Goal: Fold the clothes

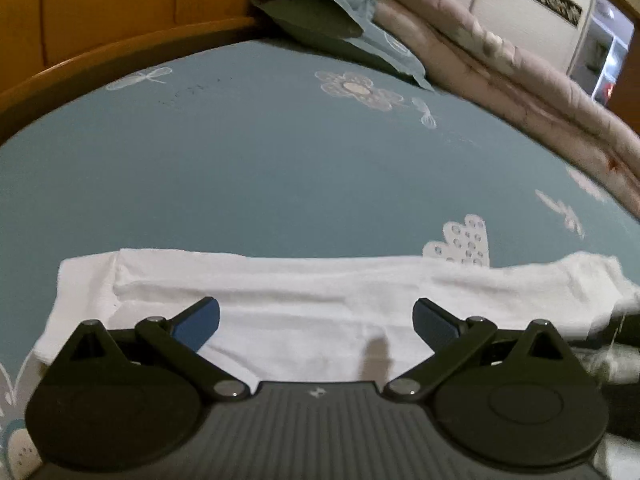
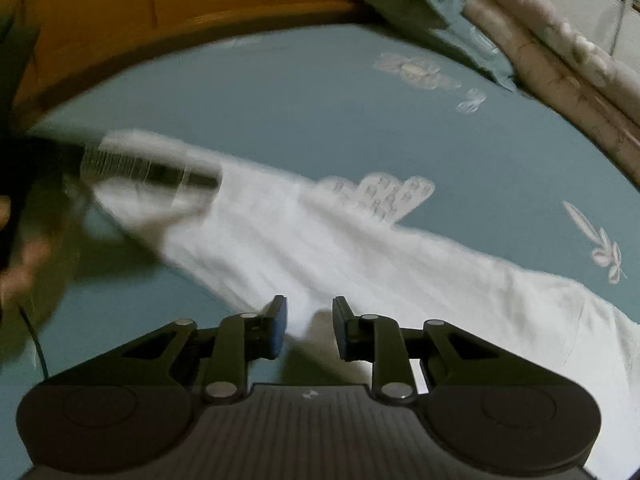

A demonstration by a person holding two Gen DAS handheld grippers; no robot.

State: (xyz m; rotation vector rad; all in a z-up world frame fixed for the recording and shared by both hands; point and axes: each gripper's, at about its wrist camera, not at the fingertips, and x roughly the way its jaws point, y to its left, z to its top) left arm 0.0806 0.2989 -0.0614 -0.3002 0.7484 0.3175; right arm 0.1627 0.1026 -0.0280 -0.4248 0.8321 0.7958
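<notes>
A white garment [image 1: 280,292] is laid flat on the blue flowered bed sheet [image 1: 260,168], folded into a long band. The left gripper [image 1: 316,320] is held over the near edge of the band with its jaws spread wide and nothing between them. The right gripper [image 2: 310,328] is set at the near edge of the same garment [image 2: 320,248], its jaws drawn narrow; a fold of white cloth is seen between the pads, though firm contact cannot be told. A wooden bed frame [image 1: 100,12] and a folded quilt [image 1: 500,60] are seen beyond.
</notes>
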